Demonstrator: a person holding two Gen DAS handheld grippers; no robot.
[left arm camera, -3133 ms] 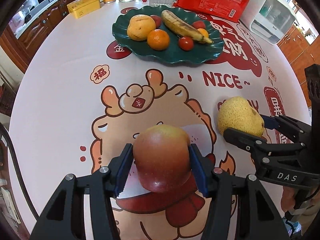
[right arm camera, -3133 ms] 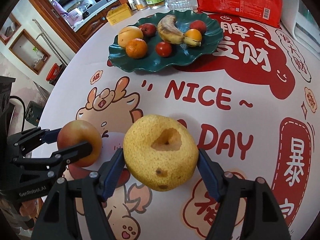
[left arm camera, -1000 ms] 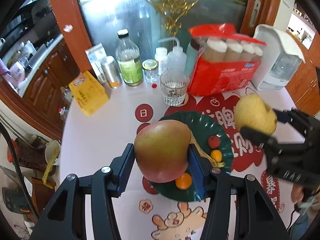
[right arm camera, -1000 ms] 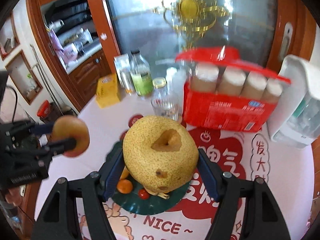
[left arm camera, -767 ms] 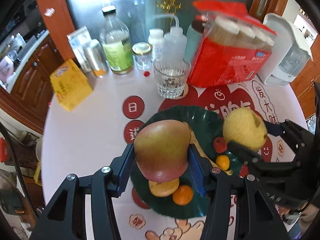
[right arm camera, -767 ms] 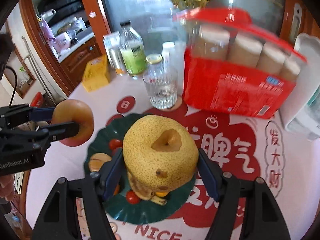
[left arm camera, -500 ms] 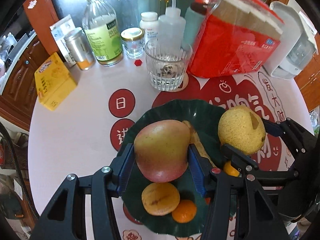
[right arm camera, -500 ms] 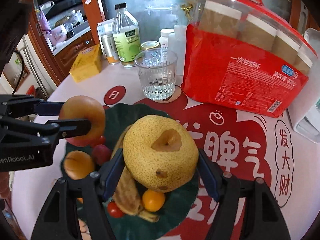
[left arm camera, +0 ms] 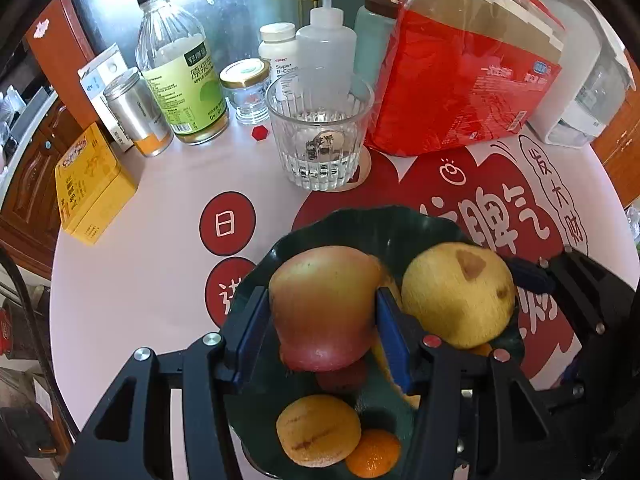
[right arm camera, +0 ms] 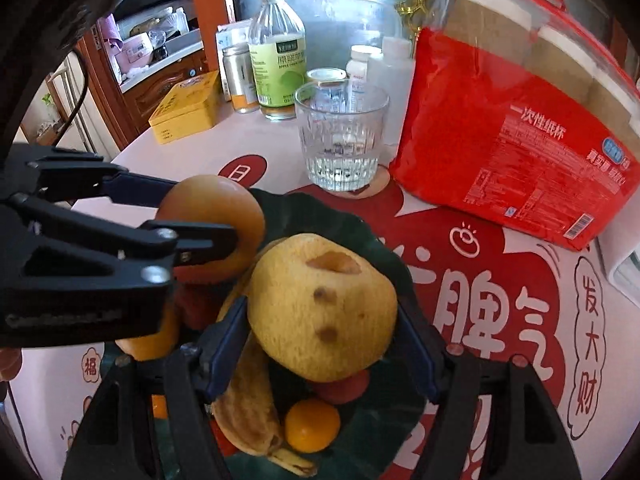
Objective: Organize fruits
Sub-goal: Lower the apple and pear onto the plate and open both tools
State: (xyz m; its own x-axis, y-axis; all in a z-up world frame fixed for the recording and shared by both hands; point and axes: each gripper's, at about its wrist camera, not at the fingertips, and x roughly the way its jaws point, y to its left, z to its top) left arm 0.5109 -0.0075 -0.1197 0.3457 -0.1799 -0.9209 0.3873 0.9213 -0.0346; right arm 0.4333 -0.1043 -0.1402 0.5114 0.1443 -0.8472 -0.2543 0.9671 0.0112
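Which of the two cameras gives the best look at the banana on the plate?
The right wrist view. There the banana lies in the green plate below the pear, with most of its length and brown tip showing. In the left wrist view only a yellow sliver peeks out behind the apple and the gripper finger.

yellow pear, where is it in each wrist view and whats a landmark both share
Left wrist: pear right of centre, beside the apple.
Right wrist: pear at centre, over the green plate.
Shared landmark: the ribbed glass behind the plate.
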